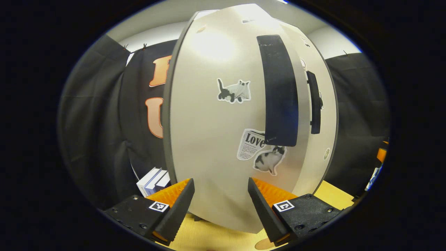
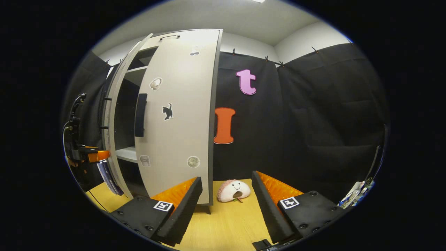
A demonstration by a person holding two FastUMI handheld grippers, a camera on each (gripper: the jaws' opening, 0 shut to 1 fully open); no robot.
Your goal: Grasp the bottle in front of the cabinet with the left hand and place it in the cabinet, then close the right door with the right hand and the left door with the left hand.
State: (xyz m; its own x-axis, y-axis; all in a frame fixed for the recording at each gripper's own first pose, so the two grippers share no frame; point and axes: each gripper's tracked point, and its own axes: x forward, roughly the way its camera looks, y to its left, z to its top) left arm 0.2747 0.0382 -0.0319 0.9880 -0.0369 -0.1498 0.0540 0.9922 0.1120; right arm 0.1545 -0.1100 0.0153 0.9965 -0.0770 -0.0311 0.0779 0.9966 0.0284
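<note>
The white cabinet's left door point(image 1: 209, 122) stands just ahead of my open left gripper point(image 1: 220, 182), its outer face with cat stickers and a black handle point(image 1: 278, 90) spanning the gap between the fingers. In the right gripper view that left door point(image 2: 113, 115) hangs ajar, with the left gripper point(image 2: 92, 156) close against its outer side. The right door point(image 2: 177, 122) lies nearly flat on the cabinet front, its handle point(image 2: 140, 115) at the inner edge. My right gripper point(image 2: 227, 177) is open, back from the cabinet. A shelf point(image 2: 127, 153) shows through the gap; the rest of the inside is hidden.
A pink-and-white plush toy point(image 2: 233, 191) lies on the wooden table point(image 2: 226, 223) right of the cabinet's foot. Books point(image 1: 153, 179) stand left of the cabinet. Black cloth walls close the booth behind and to both sides.
</note>
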